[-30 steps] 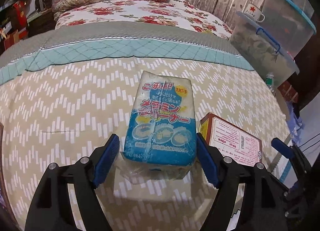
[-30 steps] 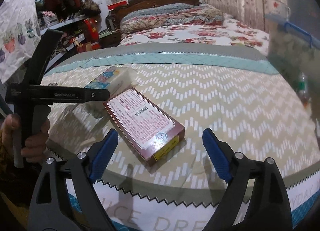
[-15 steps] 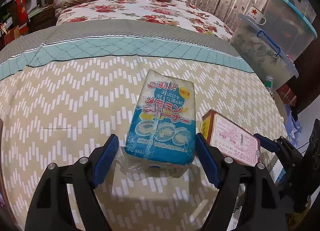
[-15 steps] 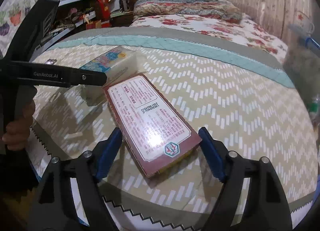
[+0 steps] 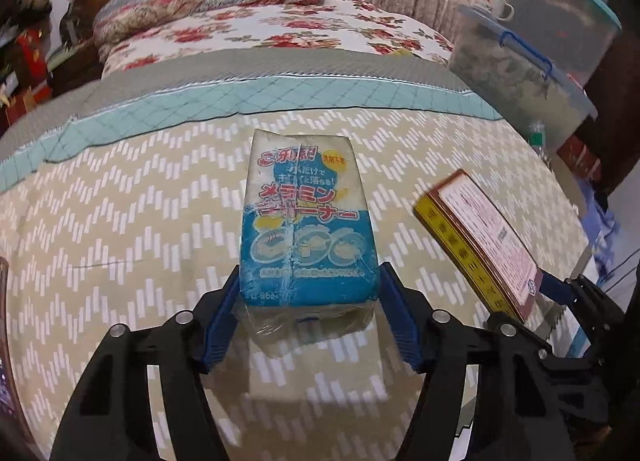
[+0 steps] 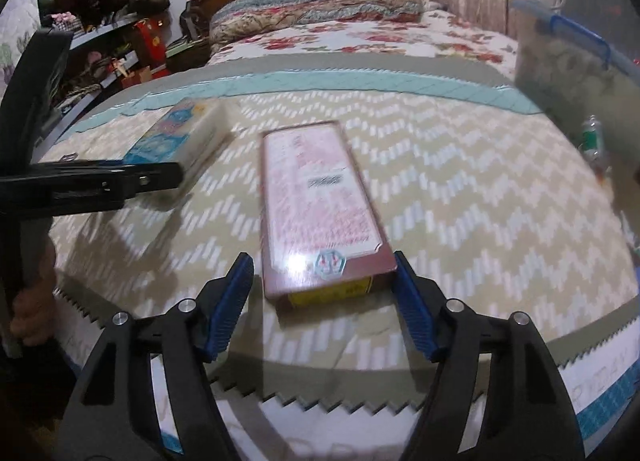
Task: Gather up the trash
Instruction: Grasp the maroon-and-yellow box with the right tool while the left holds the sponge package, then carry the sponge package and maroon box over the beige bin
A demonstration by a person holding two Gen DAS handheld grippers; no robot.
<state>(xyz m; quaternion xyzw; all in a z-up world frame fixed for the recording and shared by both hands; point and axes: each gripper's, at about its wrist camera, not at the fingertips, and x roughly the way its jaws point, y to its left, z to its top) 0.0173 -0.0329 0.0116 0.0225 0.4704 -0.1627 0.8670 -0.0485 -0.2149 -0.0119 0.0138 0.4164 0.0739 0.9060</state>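
Observation:
A blue and white sponge pack [image 5: 306,221] in clear wrap lies on the chevron bedspread [image 5: 120,221]. My left gripper [image 5: 310,273] has its jaws closing around the pack's near end, and both blue pads touch its sides. To its right is a flat maroon box [image 6: 316,197] with a pale label and a yellow end; the left wrist view shows that box [image 5: 484,237] too. My right gripper [image 6: 324,261] is closing with the box's near end between its jaws. Its right pad meets the box corner, and a thin gap shows at the left pad.
Clear storage bins [image 5: 540,73] with a mug [image 5: 490,3] on top stand at the right of the bed. A green bottle [image 6: 592,137] sits beside them. Floral bedding [image 5: 260,29] and a headboard are at the far end, cluttered shelves [image 6: 108,21] at the left. A hand [image 6: 32,309] holds the left tool.
The left jaws have narrowed onto the sponge pack. The maroon box has swung from diagonal to straight between the right jaws, which have also narrowed.

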